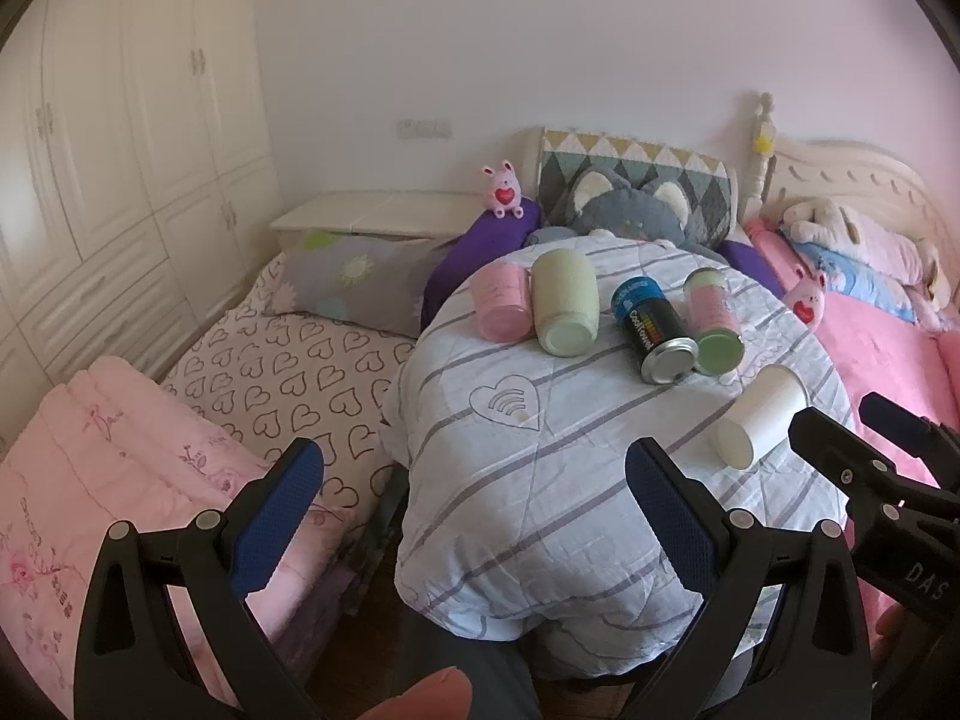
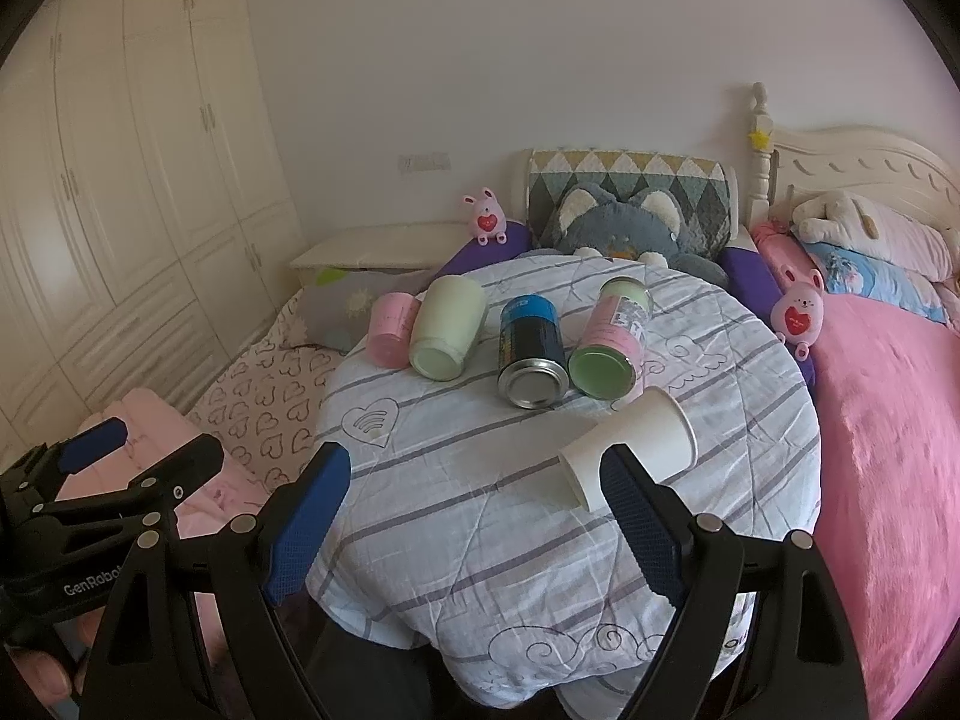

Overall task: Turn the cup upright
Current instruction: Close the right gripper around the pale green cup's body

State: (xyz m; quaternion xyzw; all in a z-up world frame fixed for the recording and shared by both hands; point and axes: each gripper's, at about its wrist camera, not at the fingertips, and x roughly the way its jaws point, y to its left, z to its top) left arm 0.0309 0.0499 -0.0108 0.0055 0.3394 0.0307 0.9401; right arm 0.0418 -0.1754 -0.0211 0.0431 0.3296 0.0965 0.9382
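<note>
Striped quilt (image 2: 540,540): one white paper cup (image 2: 630,444) on side, four other containers lying; left gripper (image 1: 474,516), right gripper (image 2: 474,516) wide, empty

The right tongs' finger (image 2: 639,531) hides part of the paper cup's (image 2: 630,444) base.

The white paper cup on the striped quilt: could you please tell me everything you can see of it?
The white paper cup is plain and unprinted, tapered, and looks like thin paper with a rolled rim. It lies on its side on the striped quilt, its closed base toward the cameras and its mouth pointing away to the right. It sits nearest of all the containers, just in front of the green-bottomed can, apparently not touching it. The right gripper is open and short of it; nothing grips it.
</note>
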